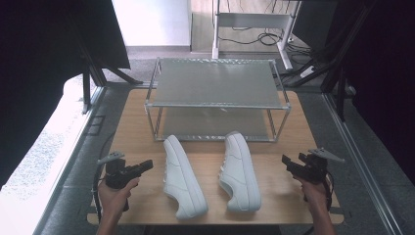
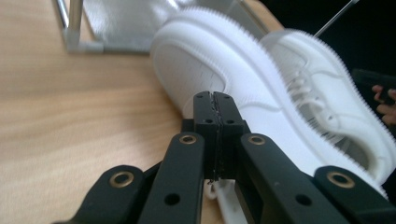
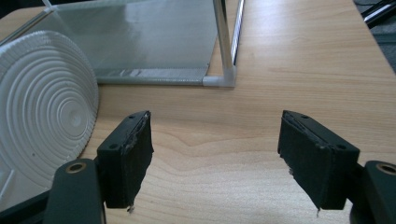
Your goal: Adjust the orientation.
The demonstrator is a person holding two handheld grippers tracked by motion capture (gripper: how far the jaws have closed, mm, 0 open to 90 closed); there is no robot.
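Two white sneakers lie on their sides on the wooden table (image 1: 137, 127), the left shoe (image 1: 183, 178) and the right shoe (image 1: 240, 171). My left gripper (image 1: 148, 165) sits a little left of the left shoe, apart from it. Its jaws are shut with nothing between them, and the left gripper (image 2: 214, 98) points at that shoe's side (image 2: 196, 70), with the laced second shoe (image 2: 322, 93) behind. My right gripper (image 1: 286, 161) is held to the right of the right shoe. The right gripper (image 3: 215, 140) stands open over bare wood, with the ribbed sole (image 3: 42, 107) at its left.
A two-tier metal rack (image 1: 218, 93) with mesh shelves stands at the back of the table, just behind the shoes; its corner post (image 3: 224, 46) rises ahead of the right gripper. Dark frames and cables surround the table.
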